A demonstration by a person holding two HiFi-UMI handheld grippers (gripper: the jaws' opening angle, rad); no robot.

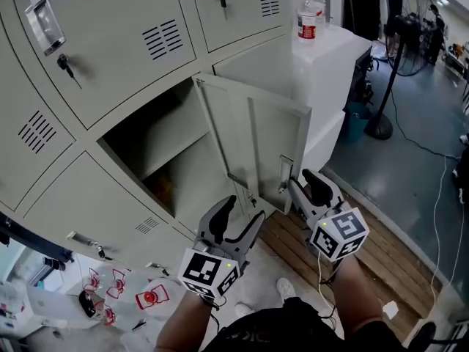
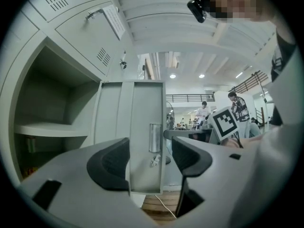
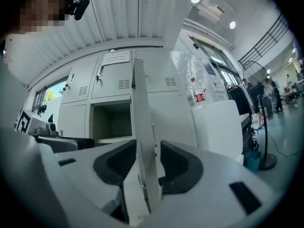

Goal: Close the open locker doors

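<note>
Left gripper (image 1: 242, 210) is released and empty. Right gripper (image 1: 304, 185) is unclenched and straddles the near edge of the open locker door (image 1: 256, 141). Hazard: an unclamped edge may slip, leaving the door rebounding unlatched.

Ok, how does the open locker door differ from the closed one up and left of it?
The open door swings out, inner face showing; the closed door sits flush, vented front showing. The open door bares its compartment; the closed door covers its own. The closed door shows a handle and key; the open door only a latch. Both are pale grey.
</note>
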